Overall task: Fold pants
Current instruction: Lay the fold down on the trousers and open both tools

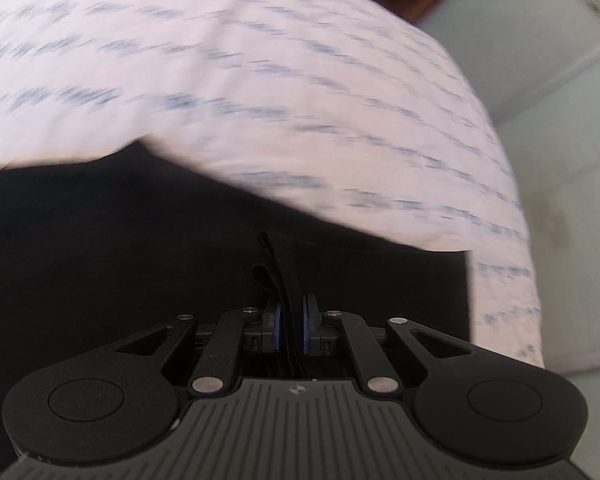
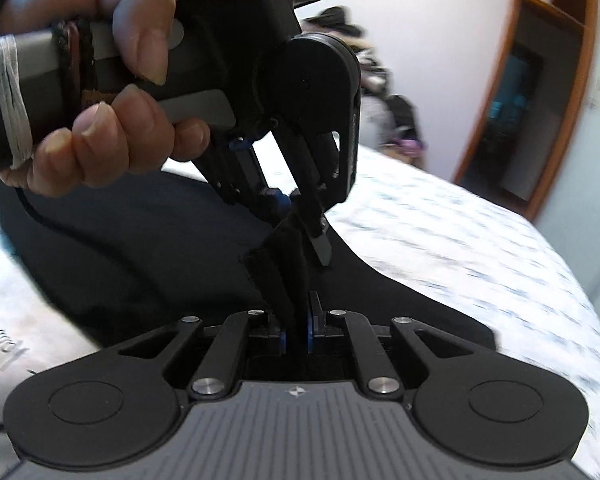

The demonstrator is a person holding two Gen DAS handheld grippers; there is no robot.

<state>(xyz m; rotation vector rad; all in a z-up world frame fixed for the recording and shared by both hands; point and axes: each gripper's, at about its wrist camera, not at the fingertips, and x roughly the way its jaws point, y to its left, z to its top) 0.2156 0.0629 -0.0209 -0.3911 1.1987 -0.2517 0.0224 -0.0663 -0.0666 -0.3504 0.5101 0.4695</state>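
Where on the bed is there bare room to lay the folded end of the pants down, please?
Bare white patterned bedcover lies beyond the black pants, up to the bed's far edge, and right of them. It is crowded where the left gripper and right gripper pinch the fabric close together.

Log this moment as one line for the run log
stage: mid-fold | left gripper: shut on black pants | right gripper: shut on pants | surface: patterned bed sheet | grippers close together

Left gripper [image 1: 291, 322] is pinching a fold of black pants [image 1: 120, 248] | pants are lying on patterned white bedcover [image 1: 300, 80]
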